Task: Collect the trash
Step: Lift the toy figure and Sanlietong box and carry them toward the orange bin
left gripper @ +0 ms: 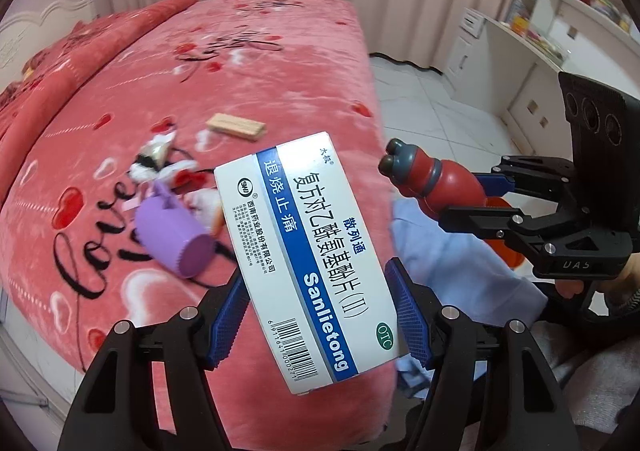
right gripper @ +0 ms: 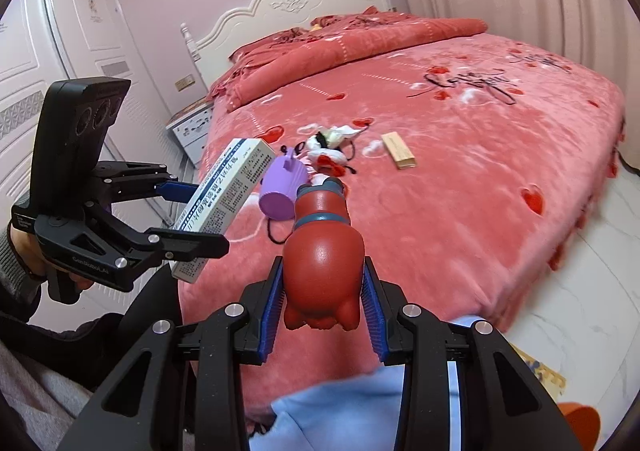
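Note:
My left gripper (left gripper: 320, 311) is shut on a white and blue medicine box (left gripper: 304, 251), held tilted above the near edge of the bed; the same box (right gripper: 228, 191) shows in the right wrist view, clamped in the left gripper (right gripper: 192, 219). My right gripper (right gripper: 322, 299) is shut on a red toy pig (right gripper: 320, 251), its snout pointing toward the bed. From the left wrist view the pig (left gripper: 432, 183) sits in the right gripper (left gripper: 476, 203) to the right. On the bed lie a purple cup (left gripper: 176, 235) on its side, crumpled tissue (left gripper: 156, 159) and a small tan box (left gripper: 236, 126).
The pink heart-print bed (right gripper: 460, 187) fills the middle, with its white headboard (right gripper: 288, 7) at the far end. A light blue cloth (right gripper: 340, 411) lies below the grippers. White tiled floor (right gripper: 580, 311) runs along the right of the bed. Shelves and a desk (left gripper: 540, 31) stand at the far right.

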### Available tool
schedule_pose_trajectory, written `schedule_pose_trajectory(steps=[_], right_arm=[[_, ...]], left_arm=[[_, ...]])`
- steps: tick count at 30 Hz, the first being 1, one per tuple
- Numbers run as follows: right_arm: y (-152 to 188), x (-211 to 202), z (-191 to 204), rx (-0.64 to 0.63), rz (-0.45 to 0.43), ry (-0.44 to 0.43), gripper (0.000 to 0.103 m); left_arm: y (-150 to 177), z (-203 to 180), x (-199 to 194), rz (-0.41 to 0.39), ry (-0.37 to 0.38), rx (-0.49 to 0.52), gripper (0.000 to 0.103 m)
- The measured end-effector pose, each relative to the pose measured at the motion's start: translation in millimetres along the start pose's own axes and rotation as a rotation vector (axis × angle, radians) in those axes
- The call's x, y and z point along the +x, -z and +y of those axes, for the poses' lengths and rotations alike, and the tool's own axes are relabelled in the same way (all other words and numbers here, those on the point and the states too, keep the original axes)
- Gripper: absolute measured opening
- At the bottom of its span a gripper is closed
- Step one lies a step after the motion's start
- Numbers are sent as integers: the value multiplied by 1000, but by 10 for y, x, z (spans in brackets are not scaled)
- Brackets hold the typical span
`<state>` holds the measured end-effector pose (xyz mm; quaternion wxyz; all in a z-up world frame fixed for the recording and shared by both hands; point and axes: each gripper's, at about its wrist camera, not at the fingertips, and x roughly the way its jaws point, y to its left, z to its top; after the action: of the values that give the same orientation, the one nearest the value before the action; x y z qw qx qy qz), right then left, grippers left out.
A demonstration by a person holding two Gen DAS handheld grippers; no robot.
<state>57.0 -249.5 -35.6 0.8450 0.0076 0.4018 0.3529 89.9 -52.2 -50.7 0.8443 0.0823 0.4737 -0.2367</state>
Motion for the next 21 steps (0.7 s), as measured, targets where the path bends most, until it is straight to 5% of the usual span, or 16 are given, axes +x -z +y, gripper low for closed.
schedule_pose_trajectory(steps=[12, 21], right_arm=[[601, -911, -629, 172, -97, 162, 37], [1249, -1666, -1312, 349, -153, 338, 37]], left_arm=[[-405, -937, 338, 9, 101, 193, 68], [-746, -1833, 866, 52, 244, 367, 68]])
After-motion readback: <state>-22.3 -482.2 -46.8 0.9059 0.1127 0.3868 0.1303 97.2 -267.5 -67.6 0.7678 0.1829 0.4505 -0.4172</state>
